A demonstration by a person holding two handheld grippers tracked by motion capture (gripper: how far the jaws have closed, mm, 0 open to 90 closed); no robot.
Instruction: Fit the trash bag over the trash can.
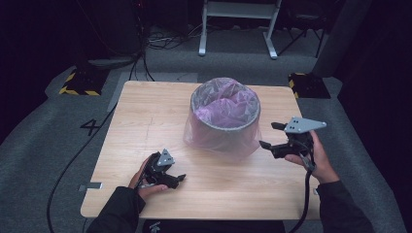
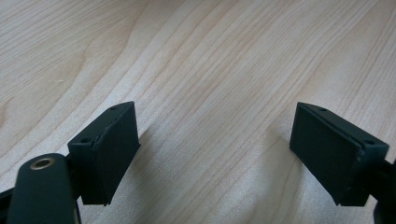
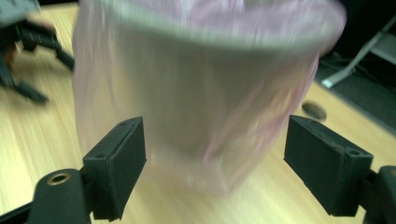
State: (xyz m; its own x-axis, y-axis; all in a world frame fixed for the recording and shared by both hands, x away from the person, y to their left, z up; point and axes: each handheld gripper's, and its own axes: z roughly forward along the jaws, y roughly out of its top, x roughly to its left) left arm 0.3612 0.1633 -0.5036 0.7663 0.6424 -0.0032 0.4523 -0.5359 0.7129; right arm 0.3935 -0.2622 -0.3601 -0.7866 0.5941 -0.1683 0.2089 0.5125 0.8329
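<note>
My right claw [image 1: 273, 135] hangs wide, jaws spread, aimed at the bin [image 1: 224, 118] with its pink bag liner [image 3: 205, 107], which stands mid-surface [image 1: 145, 126], just beside the claw. My left claw [image 2: 215, 154] is also wide, holding nothing, low over bare wood near my edge. Risks as I judge them: the liner is thin and slack, so one jaw could snag and tear it or drag it off the rim. The bin looks light; a sideways push could tip or slide it, with my left claw too far off to steady it.
</note>
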